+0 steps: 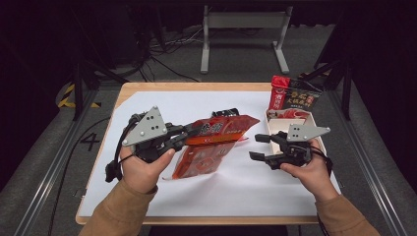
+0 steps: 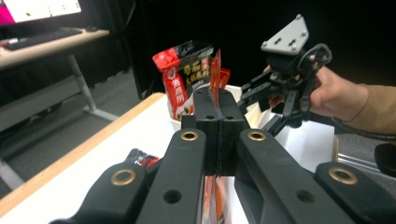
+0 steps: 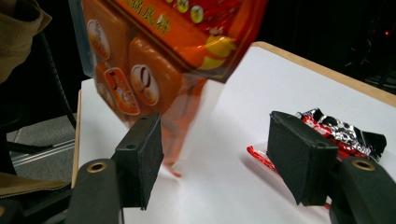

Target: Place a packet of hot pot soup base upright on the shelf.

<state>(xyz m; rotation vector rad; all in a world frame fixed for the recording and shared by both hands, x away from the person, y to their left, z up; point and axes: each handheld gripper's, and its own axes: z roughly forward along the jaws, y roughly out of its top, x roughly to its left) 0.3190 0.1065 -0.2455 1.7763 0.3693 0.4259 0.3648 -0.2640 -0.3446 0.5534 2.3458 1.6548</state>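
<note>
Holding the orange snack bag (image 1: pixel 214 142) by its top edge, our left claw (image 1: pixel 189 133) is clamped tight on it, lifting it off the white tabletop (image 1: pixel 275 187). Our right claw (image 1: pixel 259 147) stands wide, with nothing between its pads, just beside the bag. We judge the thin foil edge could slip from that narrow pinch, or the swinging bag could knock the small red packet (image 3: pixel 343 135) lying near.

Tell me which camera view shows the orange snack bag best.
The high view: there the orange snack bag shows whole, its top edge pinched in the shut left gripper. The left gripper view gives just a thin orange edge above the jaws. The right gripper view shows its printed lower part hanging beyond the open right gripper.
</note>
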